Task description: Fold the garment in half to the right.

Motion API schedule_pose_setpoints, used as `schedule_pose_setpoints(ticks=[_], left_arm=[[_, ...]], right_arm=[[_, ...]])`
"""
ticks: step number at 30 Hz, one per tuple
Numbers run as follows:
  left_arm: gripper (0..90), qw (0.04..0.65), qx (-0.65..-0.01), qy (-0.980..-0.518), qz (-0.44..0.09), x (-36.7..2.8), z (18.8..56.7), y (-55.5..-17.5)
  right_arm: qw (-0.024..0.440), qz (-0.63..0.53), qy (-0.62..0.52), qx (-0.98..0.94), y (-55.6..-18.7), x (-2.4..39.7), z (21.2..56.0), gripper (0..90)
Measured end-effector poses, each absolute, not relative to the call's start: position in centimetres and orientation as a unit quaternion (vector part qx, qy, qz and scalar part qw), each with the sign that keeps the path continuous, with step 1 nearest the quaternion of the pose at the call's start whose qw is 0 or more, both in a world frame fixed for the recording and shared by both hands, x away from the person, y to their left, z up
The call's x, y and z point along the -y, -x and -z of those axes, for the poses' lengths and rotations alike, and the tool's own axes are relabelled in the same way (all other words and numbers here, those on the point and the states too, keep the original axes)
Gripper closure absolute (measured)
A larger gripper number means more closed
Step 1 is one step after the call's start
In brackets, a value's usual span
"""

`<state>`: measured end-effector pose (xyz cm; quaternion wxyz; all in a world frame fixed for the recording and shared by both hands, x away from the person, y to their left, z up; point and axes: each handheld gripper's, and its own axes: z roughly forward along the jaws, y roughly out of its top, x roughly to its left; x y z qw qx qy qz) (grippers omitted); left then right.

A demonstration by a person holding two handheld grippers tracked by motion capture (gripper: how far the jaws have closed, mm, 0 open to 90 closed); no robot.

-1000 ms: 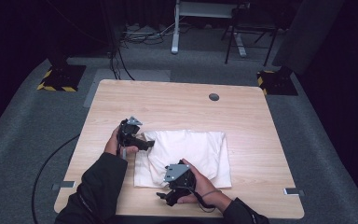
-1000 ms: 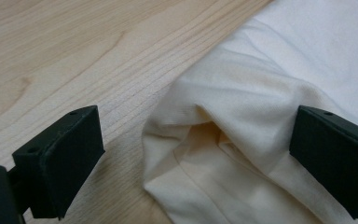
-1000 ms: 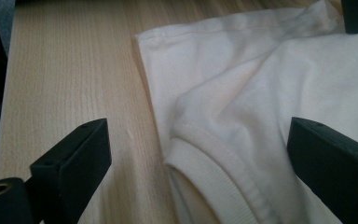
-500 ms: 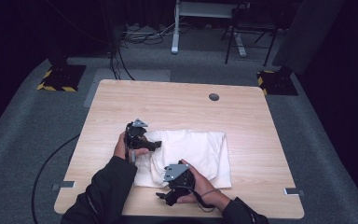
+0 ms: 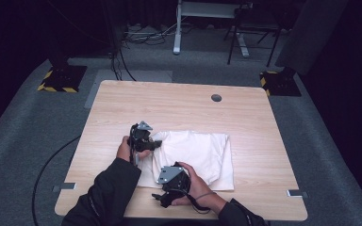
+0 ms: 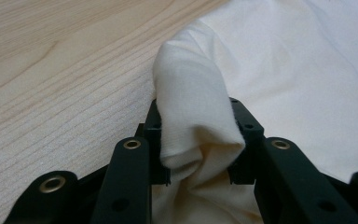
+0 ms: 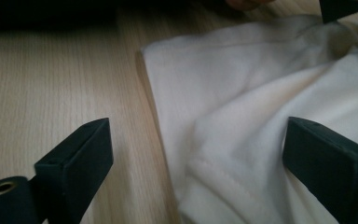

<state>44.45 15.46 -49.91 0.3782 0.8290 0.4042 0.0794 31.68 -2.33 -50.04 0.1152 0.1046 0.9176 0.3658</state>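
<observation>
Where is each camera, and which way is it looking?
High view: above the table's near side, looking forward and down at the light wooden table; sleeves, hands and both grippers show.
Left gripper view: rides the left gripper, whose black jaws have just closed on the white folded cloth.
Right gripper view: rides the right gripper, jaws open around the cloth's edge.
All three share cloth and table.

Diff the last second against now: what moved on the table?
The left tongs slid from the cloth's left edge in over it; the jaws have just been closing and now pinch a bunched fold of it. The cloth's left side is rumpled where it lay flatter. The right tongs stayed open at the cloth's near edge, and the rest of the cloth kept its place on the table.
</observation>
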Motion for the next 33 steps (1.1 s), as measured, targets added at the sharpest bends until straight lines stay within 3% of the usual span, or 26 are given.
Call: schedule_pose_setpoints(ticks=[19, 21, 26, 33], left_arm=[[67.4, 0.369, -0.388, -0.839, -0.091, -15.4, 49.8, -44.3], [67.4, 0.369, -0.388, -0.84, -0.091, -15.4, 49.8, -44.2], [67.4, 0.368, -0.385, -0.842, -0.089, -15.5, 49.8, -44.2], [68.8, 0.374, -0.384, -0.841, -0.08, -15.8, 49.9, -44.3]], right_arm=[[0.1, -0.352, -0.176, -0.914, -33.1, -0.1, 50.4, 12.9], [0.107, -0.36, -0.194, -0.906, -33.4, 0.1, 50.3, 21.6], [0.113, -0.36, -0.207, -0.903, -33.6, 0.1, 50.2, 28.5], [0.126, -0.347, -0.222, -0.902, -34.2, 0.0, 49.8, 48.2]])
